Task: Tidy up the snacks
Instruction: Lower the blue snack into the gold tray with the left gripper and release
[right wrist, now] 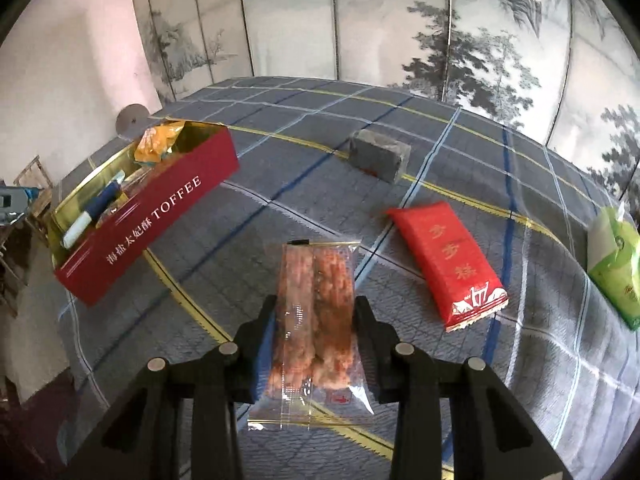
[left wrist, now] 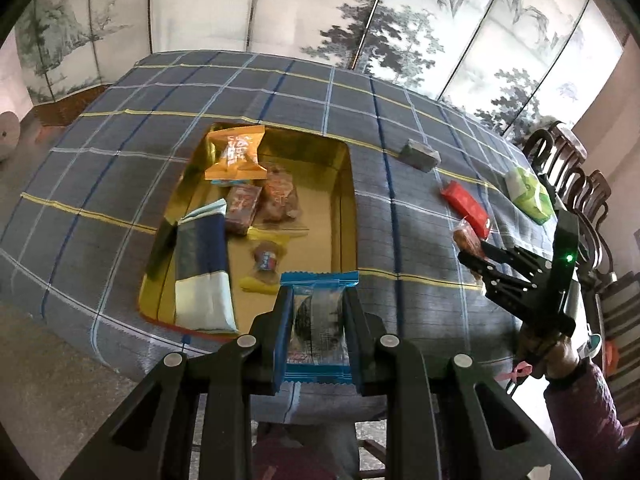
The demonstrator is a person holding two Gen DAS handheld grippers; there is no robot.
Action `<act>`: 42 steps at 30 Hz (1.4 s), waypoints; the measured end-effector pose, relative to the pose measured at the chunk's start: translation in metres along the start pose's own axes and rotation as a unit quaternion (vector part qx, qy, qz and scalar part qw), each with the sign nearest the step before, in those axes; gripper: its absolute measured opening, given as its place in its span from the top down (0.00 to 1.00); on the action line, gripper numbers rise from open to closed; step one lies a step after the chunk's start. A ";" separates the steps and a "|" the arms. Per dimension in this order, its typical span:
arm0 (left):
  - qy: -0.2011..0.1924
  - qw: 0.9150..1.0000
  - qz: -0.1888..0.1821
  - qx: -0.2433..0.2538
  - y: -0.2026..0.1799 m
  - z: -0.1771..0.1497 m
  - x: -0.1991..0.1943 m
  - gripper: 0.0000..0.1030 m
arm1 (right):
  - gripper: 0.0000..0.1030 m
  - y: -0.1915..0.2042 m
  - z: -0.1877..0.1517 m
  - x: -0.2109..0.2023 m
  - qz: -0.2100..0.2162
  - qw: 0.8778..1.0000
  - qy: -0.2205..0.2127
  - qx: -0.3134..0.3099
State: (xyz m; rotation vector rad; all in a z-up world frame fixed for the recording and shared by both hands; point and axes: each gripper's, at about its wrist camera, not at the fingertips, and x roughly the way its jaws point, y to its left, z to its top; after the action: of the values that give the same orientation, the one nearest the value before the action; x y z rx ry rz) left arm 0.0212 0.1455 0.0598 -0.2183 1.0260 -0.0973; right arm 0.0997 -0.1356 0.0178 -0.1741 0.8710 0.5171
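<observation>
Two hand-held grippers worked a snack-sorting job over a table (left wrist: 120,128) draped in a grey-blue plaid cloth. The left hand-held gripper (left wrist: 318,320) was clamped on a blue-edged packet (left wrist: 318,320), carried above the near end of the gold-lined toffee box (left wrist: 344,184), apparently for dropping in beside the orange packet (left wrist: 234,154) and other wrapped sweets already gathered there. The right hand-held gripper (right wrist: 314,332) had its jaws drawn in against the sides of a clear packet of reddish-brown bars (right wrist: 316,300), evidently the next item bound for the box. A red packet (right wrist: 448,264), a green packet (right wrist: 614,260) and a small grey block (right wrist: 378,154) lay loose on the cloth, well apart from the box. A painted folding screen (left wrist: 320,8) stood behind the table, with dark wooden chairs (left wrist: 576,172) at its side.
</observation>
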 end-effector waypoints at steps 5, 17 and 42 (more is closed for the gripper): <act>0.001 1.000 0.002 0.010 -0.001 0.002 0.005 0.79 | 0.64 0.006 -0.001 0.006 0.002 1.000 -0.001 0.005; 0.003 0.998 0.019 0.051 -0.005 0.013 0.032 0.79 | 0.64 0.007 -0.004 0.014 0.010 1.000 -0.003 0.026; -0.025 0.996 0.053 0.068 -0.014 0.106 0.130 0.52 | 0.64 0.003 -0.004 0.018 0.008 0.999 0.004 0.037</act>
State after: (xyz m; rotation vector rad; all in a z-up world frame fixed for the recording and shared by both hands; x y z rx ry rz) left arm 0.1796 0.1229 0.0073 -0.0421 0.9748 -0.0650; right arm 0.1052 -0.1277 0.0019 -0.1011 0.8990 0.4981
